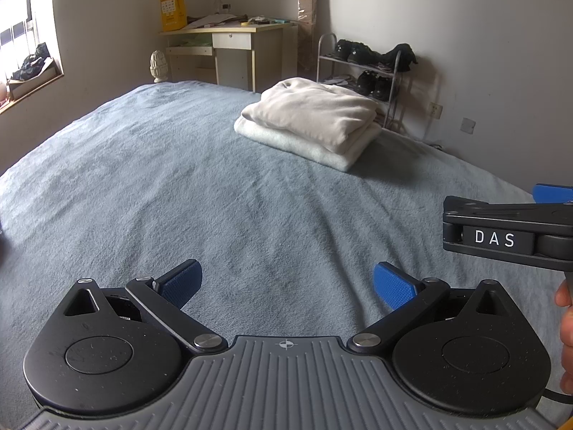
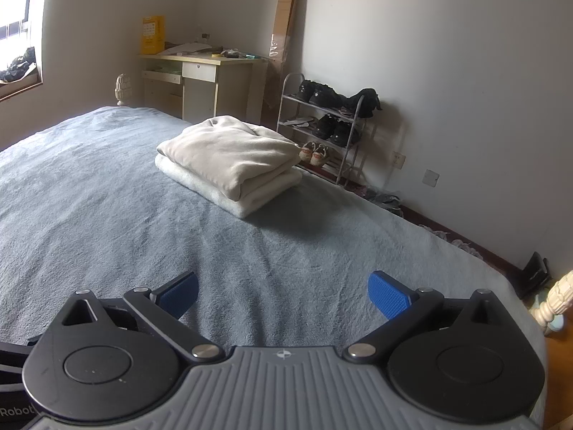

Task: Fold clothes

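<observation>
Two folded clothes (image 1: 311, 122) sit stacked on the far side of the bed (image 1: 179, 186); nearer on the bed, the left gripper (image 1: 286, 286) and right gripper (image 2: 283, 292) hover wide open, empty.

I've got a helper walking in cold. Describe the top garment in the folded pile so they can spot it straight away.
Start at the blue-grey bed cover and look toward its far side, near the metal shoe rack. A stack of two folded pieces sits there; the beige garment lies on top. It is warmer and darker than the whiter folded piece beneath it.
</observation>
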Demonstrator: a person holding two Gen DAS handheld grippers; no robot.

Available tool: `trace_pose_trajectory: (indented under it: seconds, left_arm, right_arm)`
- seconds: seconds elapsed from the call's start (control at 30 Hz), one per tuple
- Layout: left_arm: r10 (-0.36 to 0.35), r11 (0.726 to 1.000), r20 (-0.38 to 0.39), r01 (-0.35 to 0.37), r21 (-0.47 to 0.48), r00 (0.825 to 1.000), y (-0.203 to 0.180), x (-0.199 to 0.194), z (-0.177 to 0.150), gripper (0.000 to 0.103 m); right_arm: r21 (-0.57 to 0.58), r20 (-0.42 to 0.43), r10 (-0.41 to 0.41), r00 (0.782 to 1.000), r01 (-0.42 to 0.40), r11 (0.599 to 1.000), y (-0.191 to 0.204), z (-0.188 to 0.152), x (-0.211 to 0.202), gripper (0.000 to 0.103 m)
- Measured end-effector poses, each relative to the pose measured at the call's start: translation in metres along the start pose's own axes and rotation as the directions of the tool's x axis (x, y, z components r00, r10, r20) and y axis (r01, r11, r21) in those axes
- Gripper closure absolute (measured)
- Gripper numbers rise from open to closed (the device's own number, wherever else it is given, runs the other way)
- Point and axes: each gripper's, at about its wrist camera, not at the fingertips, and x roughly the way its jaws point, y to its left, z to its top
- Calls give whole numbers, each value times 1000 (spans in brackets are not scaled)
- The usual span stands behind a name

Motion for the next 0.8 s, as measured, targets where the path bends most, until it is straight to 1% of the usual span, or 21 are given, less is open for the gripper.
trace_pose_trajectory:
  seconds: [0.8]
  left_arm:
    - [3,1000,-2,-3,1,1000,-2,1,-1,0]
  right_arm:
    - [1,-1,-1,1000,1,1000,-1,0,-1,0]
